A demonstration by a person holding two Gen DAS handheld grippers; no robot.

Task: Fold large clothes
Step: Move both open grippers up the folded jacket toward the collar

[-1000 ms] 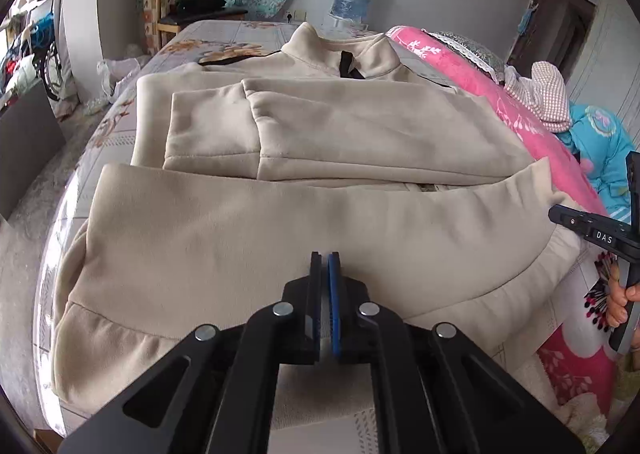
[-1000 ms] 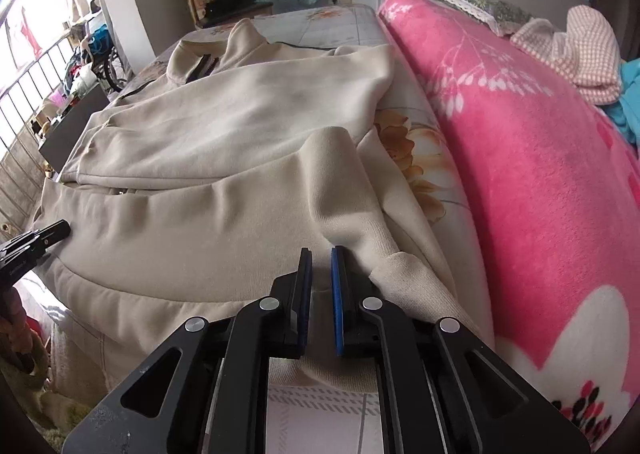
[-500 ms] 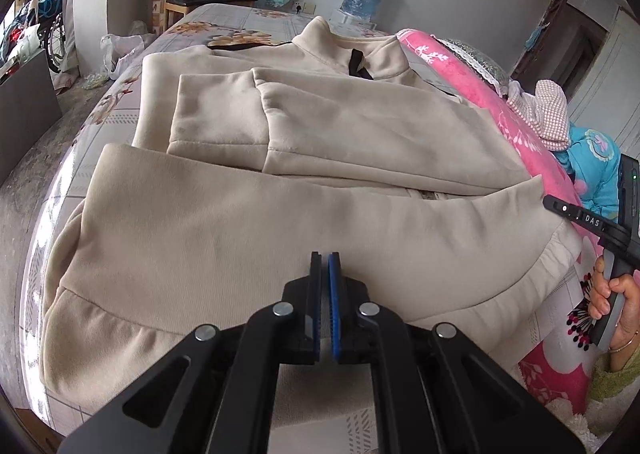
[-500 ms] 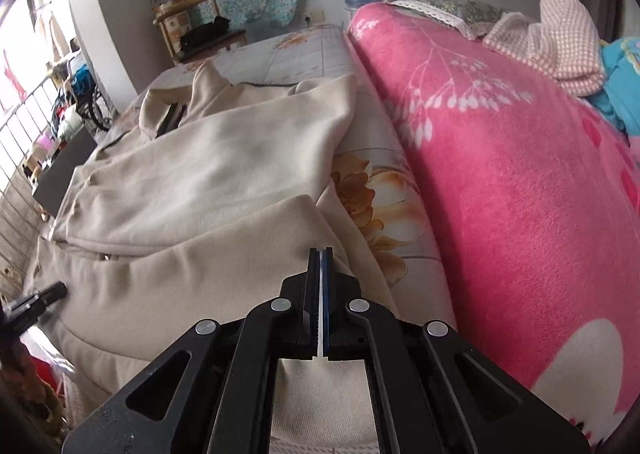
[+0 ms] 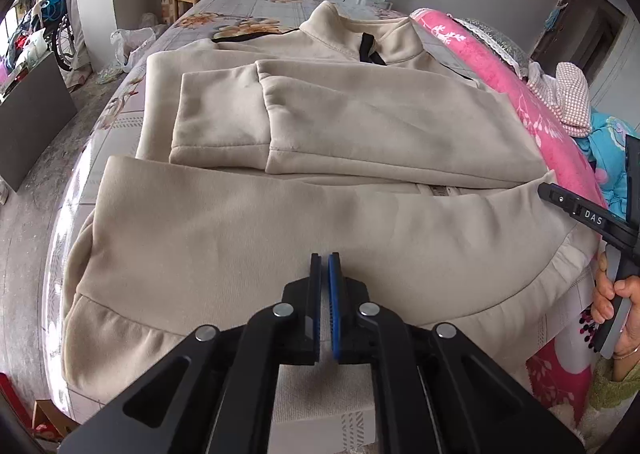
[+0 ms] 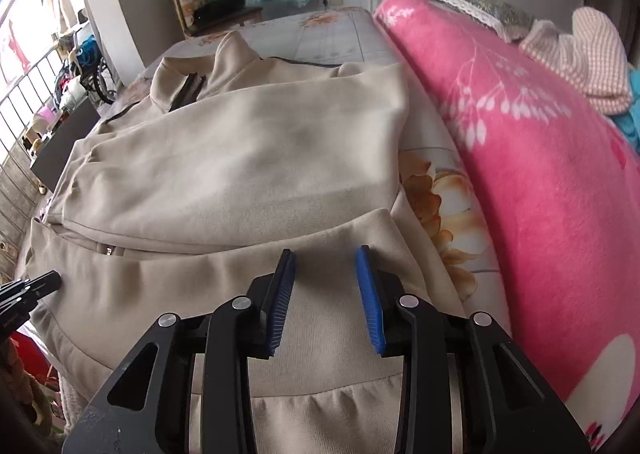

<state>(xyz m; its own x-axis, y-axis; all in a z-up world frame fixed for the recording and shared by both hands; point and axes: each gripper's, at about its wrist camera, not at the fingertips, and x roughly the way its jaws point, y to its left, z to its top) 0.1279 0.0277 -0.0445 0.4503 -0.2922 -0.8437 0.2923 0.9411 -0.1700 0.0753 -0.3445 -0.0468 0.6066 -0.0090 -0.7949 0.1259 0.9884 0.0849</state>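
Both sleeves lie crossed over the beige jacket (image 5: 360, 126) on the bed (image 6: 332, 34), so its hem faces you. Your left gripper (image 5: 325, 266) is pinched together, empty; your right gripper (image 6: 326, 270) is opening over the hem, gripping nothing.

The jacket (image 5: 280, 238) covers much of the bed (image 5: 248, 10). The left gripper (image 5: 325, 266) hides the hem's middle. The picture's edge cuts the person's hand (image 5: 618, 302).
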